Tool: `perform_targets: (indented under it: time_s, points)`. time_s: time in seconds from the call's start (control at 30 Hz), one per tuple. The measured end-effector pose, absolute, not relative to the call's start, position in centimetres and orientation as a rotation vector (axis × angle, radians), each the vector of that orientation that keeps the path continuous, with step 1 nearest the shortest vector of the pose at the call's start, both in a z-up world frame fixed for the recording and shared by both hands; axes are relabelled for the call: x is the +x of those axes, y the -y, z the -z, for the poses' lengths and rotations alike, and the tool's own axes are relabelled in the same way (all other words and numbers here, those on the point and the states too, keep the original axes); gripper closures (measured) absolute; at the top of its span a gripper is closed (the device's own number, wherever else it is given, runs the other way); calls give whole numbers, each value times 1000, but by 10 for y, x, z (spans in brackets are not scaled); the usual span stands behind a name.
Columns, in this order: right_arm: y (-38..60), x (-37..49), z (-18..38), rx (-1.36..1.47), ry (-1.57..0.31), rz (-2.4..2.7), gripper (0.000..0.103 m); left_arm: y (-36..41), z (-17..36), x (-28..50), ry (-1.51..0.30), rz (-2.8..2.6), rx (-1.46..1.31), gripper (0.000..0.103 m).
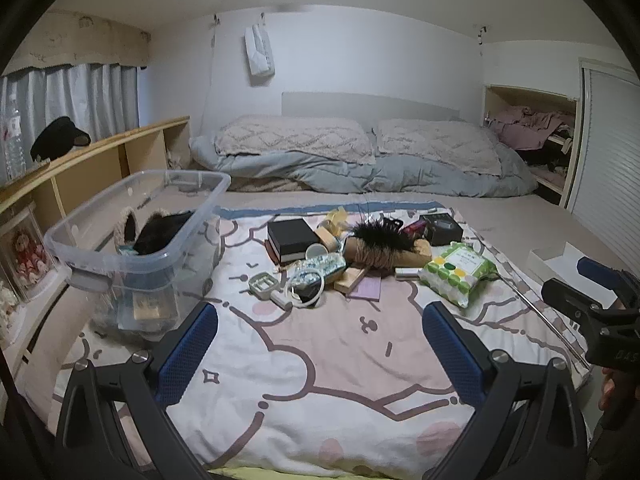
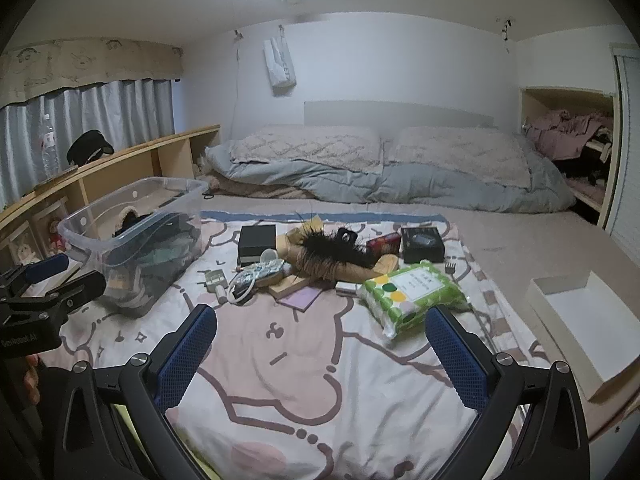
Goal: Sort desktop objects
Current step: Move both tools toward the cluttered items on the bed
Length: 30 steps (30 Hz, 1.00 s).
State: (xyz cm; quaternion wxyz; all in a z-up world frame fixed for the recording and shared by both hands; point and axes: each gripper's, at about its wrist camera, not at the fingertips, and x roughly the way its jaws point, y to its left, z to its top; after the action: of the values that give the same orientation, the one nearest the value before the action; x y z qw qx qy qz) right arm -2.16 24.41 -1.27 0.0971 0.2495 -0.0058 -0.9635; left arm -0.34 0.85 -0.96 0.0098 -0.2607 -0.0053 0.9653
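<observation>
your left tongs (image 1: 320, 344) and right tongs (image 2: 322, 346) both stand spread wide and empty above the patterned blanket (image 2: 280, 380) on the bed. take the clear bin (image 1: 136, 248) as landmark: it already holds dark items. the clutter pile lies just right of it, with the black box (image 1: 290, 238) nearest, the fur-trimmed item (image 1: 380, 244) beyond, and the green wipes pack (image 1: 458, 274) farthest right.
</observation>
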Motion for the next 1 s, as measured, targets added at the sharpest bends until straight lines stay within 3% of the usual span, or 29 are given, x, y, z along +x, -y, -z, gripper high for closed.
perform_targets:
  time_s: [1.0]
  points:
    - [-236,-93,113,1100,170,2712,0,0,103,-61,97,-2910,-1145,0]
